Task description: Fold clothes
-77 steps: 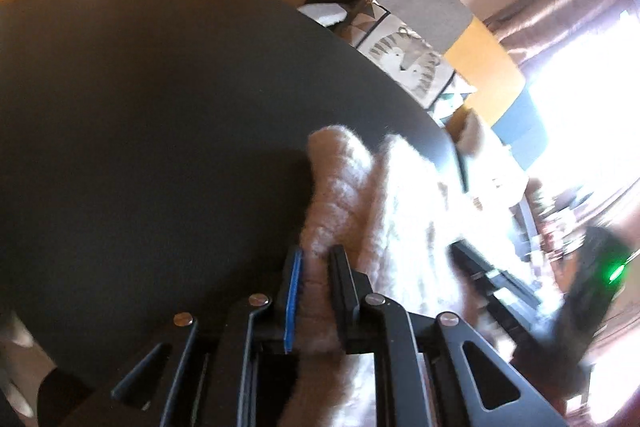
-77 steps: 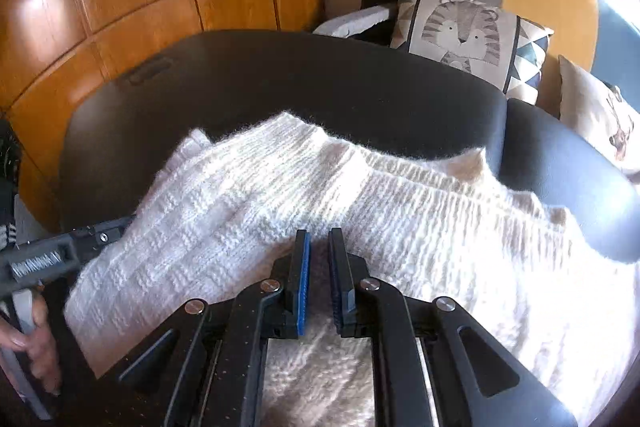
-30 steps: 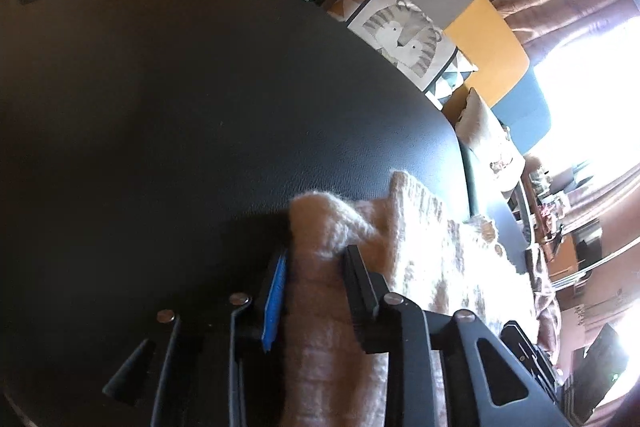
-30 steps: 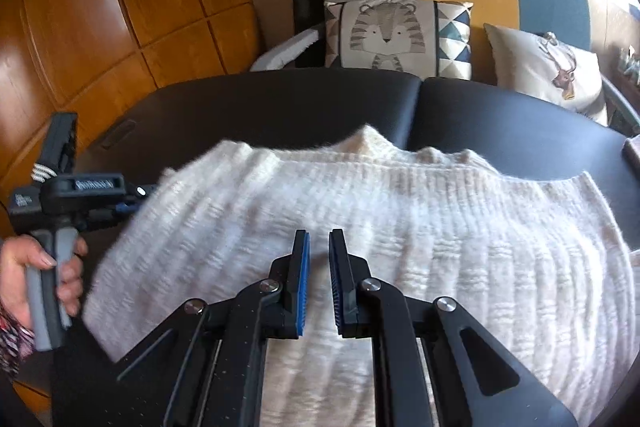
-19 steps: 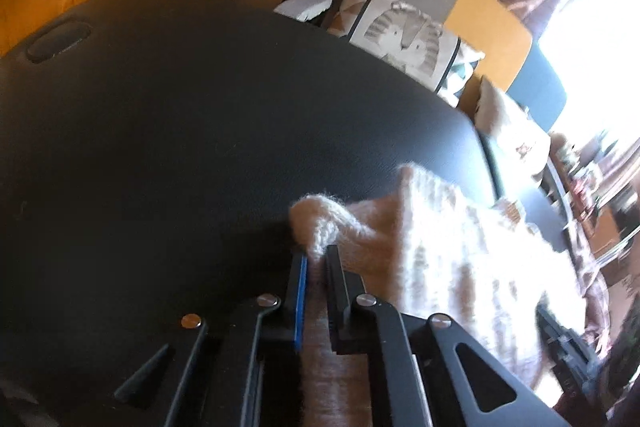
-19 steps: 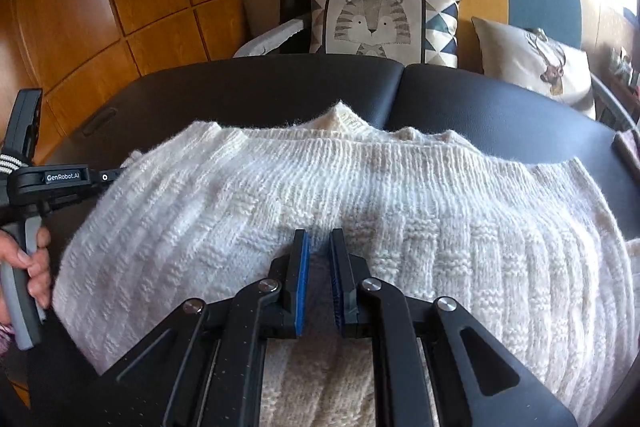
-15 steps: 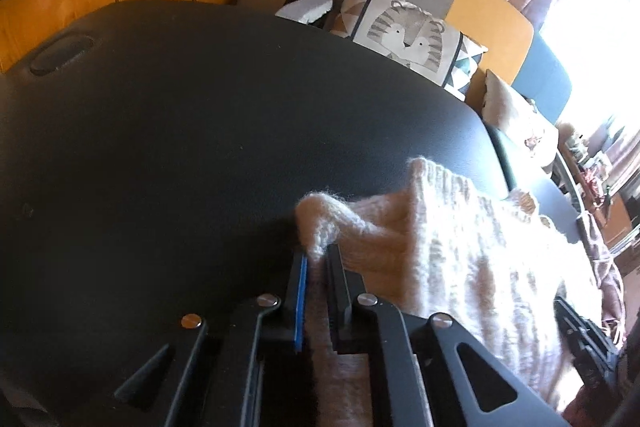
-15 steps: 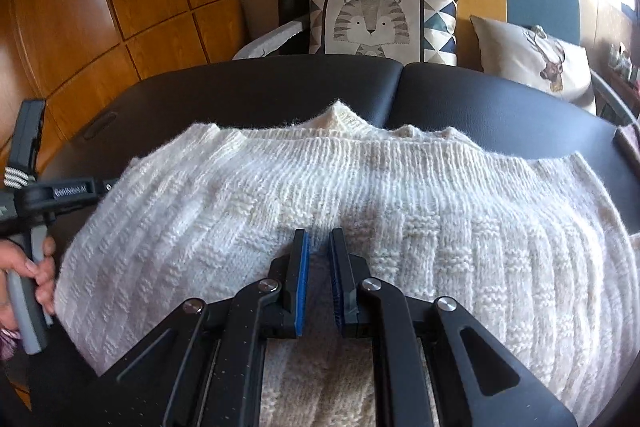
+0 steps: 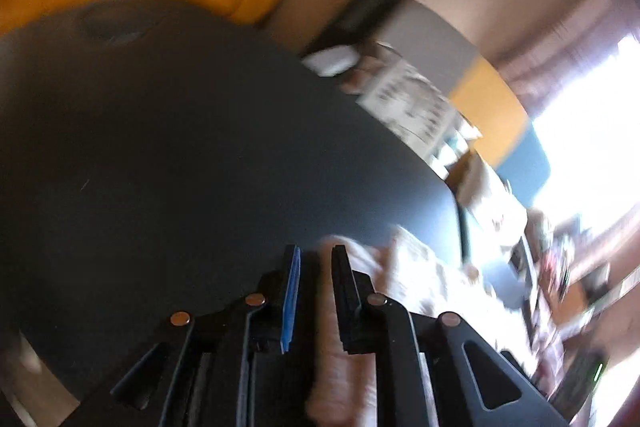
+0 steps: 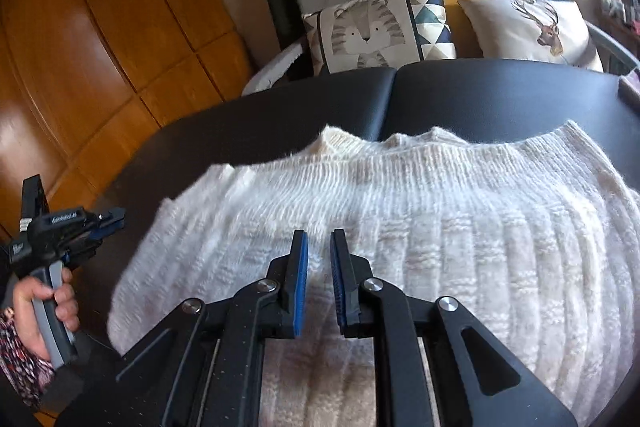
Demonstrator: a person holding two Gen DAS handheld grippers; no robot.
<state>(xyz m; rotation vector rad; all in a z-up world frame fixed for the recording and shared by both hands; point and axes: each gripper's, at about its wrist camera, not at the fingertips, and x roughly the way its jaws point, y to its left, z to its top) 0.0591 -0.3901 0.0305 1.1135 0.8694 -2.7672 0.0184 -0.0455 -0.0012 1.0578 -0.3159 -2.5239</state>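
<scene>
A cream knitted sweater [image 10: 440, 227] lies spread on the black padded table [image 10: 480, 95]. My right gripper [image 10: 319, 235] is over its near part, jaws narrow, with the knit filling the gap between the pads. My left gripper [image 10: 118, 217], held by a hand [image 10: 40, 303], hangs just left of the sweater's left edge and apart from it. In the blurred left wrist view the jaws of the left gripper [image 9: 314, 251] are opening, with only dark table between the tips. The sweater [image 9: 416, 267] lies to the right there and shows under the finger shanks.
Behind the table stands a grey, yellow and blue sofa with a tiger cushion [image 10: 376, 27] and a deer cushion [image 10: 528, 27]. A wooden panel wall [image 10: 100, 47] runs along the left. A seam [image 10: 390, 99] splits the table top, which is bare on the left [image 9: 160, 147].
The left gripper has let go of the sweater's corner and drawn back up and to the left. The sweater's left edge has dropped onto the table. The right gripper has shifted slightly and rolled.
</scene>
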